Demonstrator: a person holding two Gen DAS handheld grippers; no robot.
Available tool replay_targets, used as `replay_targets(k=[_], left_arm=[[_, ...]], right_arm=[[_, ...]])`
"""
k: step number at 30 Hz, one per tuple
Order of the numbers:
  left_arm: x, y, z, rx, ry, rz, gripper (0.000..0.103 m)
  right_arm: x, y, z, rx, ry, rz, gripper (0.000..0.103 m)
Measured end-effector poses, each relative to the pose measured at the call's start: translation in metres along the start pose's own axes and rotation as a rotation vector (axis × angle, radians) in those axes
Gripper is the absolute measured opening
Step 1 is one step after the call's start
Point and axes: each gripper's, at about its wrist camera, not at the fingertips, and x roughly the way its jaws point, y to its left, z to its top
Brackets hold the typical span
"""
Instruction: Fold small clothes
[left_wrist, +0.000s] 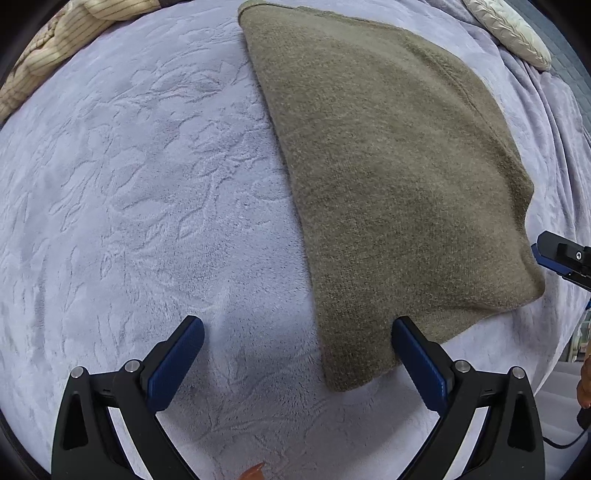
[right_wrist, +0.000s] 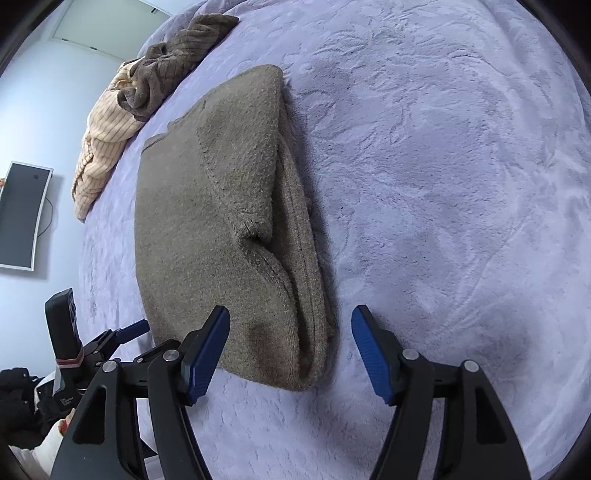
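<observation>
An olive-brown knit garment (left_wrist: 391, 177) lies folded flat on the lilac fleece blanket (left_wrist: 129, 203). My left gripper (left_wrist: 297, 328) is open and empty, just above the blanket at the garment's near left corner. In the right wrist view the same garment (right_wrist: 221, 221) shows stacked layers along its right edge. My right gripper (right_wrist: 290, 317) is open and empty, with the garment's near folded corner between its fingers. The right gripper's blue pads also show at the right edge of the left wrist view (left_wrist: 546, 254). The left gripper shows at the lower left of the right wrist view (right_wrist: 125, 332).
A pile of striped cream and brown clothes (right_wrist: 122, 110) lies at the blanket's far edge, also in the left wrist view (left_wrist: 55, 44). A white quilted pillow (left_wrist: 513, 33) sits at the back right. A monitor (right_wrist: 22, 214) hangs on the wall beyond the bed.
</observation>
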Motion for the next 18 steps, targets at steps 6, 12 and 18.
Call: replay_targets(k=[6, 12, 18], left_arm=[[-0.005, -0.007, 0.005, 0.022, 0.002, 0.041, 0.102], [-0.019, -0.012, 0.016, 0.008, 0.0, 0.049, 0.102], [-0.029, -0.005, 0.03, -0.023, -0.003, 0.054, 0.102]], right_arm=[[0.0, -0.002, 0.005, 0.001, -0.003, 0.015, 0.072], [0.0, -0.006, 0.01, 0.002, -0.007, 0.029, 0.072], [-0.003, -0.01, 0.018, 0.001, -0.003, 0.044, 0.072]])
